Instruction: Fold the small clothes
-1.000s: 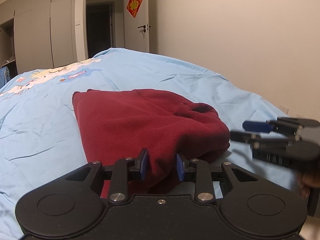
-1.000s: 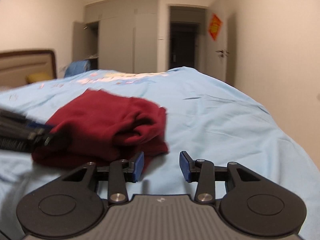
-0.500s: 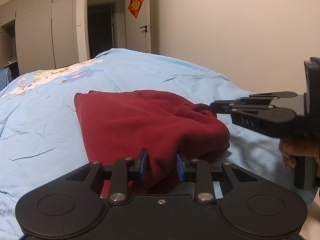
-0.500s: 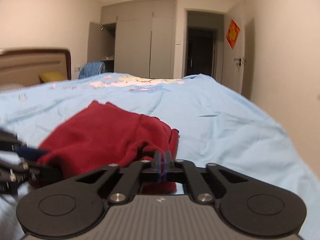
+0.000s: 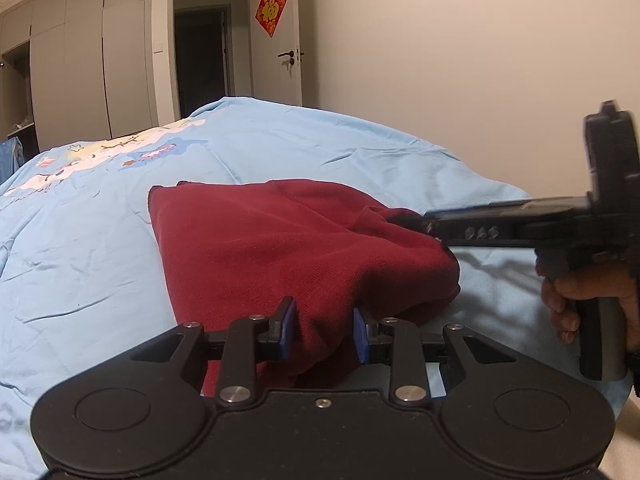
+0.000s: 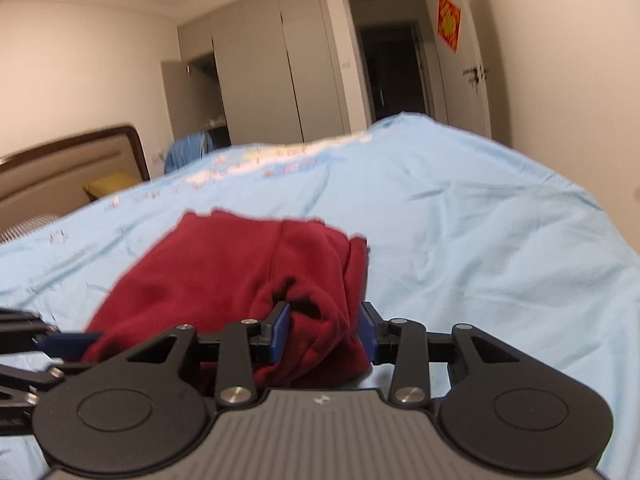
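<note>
A dark red knit garment (image 5: 288,240) is lying folded on a light blue bed sheet (image 5: 88,264), its soft fleecy surface bunching into rounded folds at the near edge. Its long axis is running from the near edge of the bed away toward the wardrobe (image 5: 80,60). The left gripper (image 5: 325,330) is grasping the near hem, blue pads pressing cloth between them. The right gripper (image 6: 323,334) is clamping a bunched fold at the garment's right corner, a hand (image 5: 588,300) holding its handle.

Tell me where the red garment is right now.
The red garment lies bunched on the light blue bedsheet, near the bed's front edge. Its near folds sit between the jaws of both the left gripper and the right gripper.
</note>
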{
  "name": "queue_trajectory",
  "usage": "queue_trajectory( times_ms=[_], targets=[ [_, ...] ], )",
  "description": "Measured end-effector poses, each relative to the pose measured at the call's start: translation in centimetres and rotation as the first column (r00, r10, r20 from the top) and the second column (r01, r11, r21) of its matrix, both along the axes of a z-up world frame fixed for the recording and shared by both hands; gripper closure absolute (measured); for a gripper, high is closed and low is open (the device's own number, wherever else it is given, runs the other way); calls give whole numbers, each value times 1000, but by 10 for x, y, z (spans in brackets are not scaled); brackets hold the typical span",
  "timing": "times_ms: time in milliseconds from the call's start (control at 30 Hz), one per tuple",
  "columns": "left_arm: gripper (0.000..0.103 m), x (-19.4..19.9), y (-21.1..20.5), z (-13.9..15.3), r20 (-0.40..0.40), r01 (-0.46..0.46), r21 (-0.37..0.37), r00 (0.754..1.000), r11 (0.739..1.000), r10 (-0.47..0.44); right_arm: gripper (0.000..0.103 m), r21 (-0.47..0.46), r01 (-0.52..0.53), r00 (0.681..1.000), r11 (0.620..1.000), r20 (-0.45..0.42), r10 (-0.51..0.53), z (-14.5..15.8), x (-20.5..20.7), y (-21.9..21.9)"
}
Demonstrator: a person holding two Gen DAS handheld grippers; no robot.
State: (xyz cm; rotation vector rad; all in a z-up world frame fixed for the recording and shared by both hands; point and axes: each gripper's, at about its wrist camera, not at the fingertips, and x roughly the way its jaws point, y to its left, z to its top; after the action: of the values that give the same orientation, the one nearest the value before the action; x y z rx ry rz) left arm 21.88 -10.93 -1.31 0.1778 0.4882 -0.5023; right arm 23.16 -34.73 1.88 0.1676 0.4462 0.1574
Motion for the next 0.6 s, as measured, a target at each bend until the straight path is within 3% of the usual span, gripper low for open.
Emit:
queue_trajectory(
  times_ms=[33,67,200,300,400,500,567,600],
  targets=[
    [71,0,0,0,0,1,0,1000,1000,-1,84,-3,-5,1000,1000,-2,5,-2,0,2],
    [71,0,1,0,0,1,-1,1000,1000,-1,89,-14,-4,1000,1000,12,4,-2,-3,4],
    [71,1,2,0,-5,7,-11,1000,1000,-7,92,-241,55,988,969,157,-17,9,-31,24],
    [71,1,0,-2,-2,13,-3,1000,1000,-13,93,-375,74,986,924,164,-13,3,-38,38],
    [71,1,1,-2,0,21,6,1000,1000,-21,93,-371,54,997,927,77,-27,-13,-28,37],
    [70,1,4,0,-2,28,-6,1000,1000,-28,92,-335,57,997,940,67,-37,-17,-30,35],
    [67,2,7,3,-11,31,-30,999,999,-32,86,-326,64,996,943,83,-39,-14,-36,34],
    [62,2,10,5,-16,38,-50,999,998,-39,79,-321,68,995,945,87,-42,-12,-39,32]
  ],
)
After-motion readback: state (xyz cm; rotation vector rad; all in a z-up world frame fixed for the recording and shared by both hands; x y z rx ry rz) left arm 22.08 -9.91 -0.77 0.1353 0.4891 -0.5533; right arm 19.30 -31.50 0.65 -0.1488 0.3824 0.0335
